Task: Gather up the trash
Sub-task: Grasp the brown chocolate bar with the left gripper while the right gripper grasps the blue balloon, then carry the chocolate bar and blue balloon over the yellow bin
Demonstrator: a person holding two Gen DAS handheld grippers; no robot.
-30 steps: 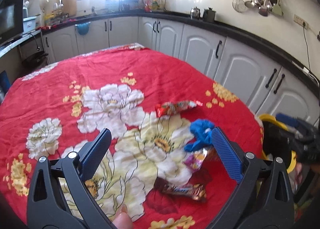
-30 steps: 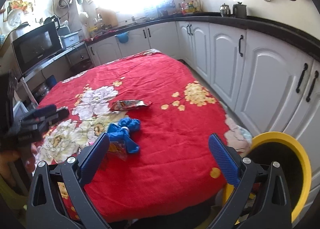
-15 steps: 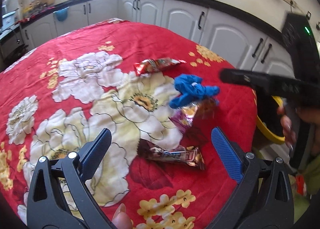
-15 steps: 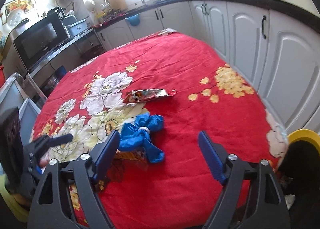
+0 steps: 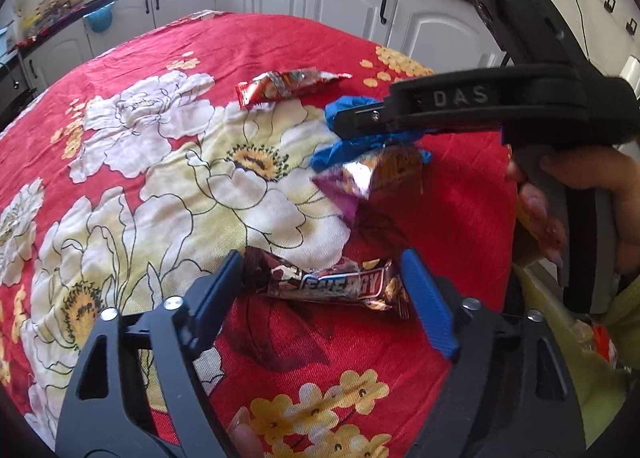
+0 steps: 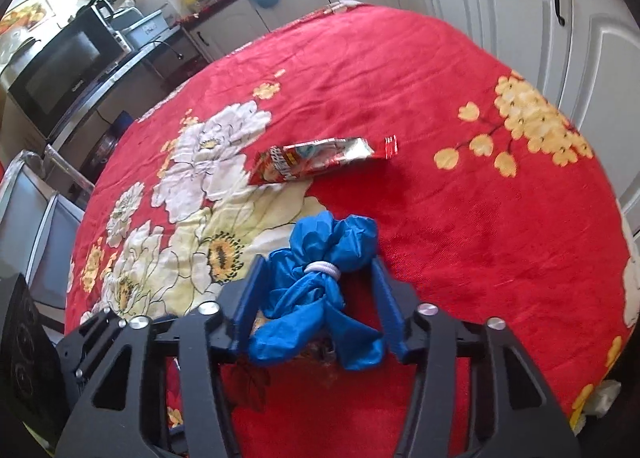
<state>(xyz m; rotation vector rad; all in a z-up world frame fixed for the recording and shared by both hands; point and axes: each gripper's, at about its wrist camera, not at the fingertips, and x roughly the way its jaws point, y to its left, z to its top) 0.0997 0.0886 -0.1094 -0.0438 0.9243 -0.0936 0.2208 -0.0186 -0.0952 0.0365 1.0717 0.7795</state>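
On the red flowered tablecloth [image 5: 168,70] lie several pieces of trash. A brown energy bar wrapper [image 5: 332,284] lies between the fingers of my left gripper [image 5: 322,286], whose jaws are partly closed around it, touching or nearly touching its ends. A crumpled blue plastic bag [image 6: 320,282] tied with a white band sits between the fingers of my right gripper [image 6: 316,294], which are narrowed around it. A purple and silver snack wrapper [image 5: 360,182] lies under the blue bag [image 5: 348,142]. A red snack wrapper [image 5: 284,84] lies farther back; it also shows in the right wrist view [image 6: 316,160].
White kitchen cabinets [image 5: 348,14] run behind and right of the table. A microwave [image 6: 60,70] stands on the counter at left. The table's edge drops off on the right, close to the right gripper's handle [image 5: 560,130] and the hand holding it.
Both grippers moved forward and down to the table and narrowed. The left one now brackets the energy bar wrapper, the right one the blue bag.
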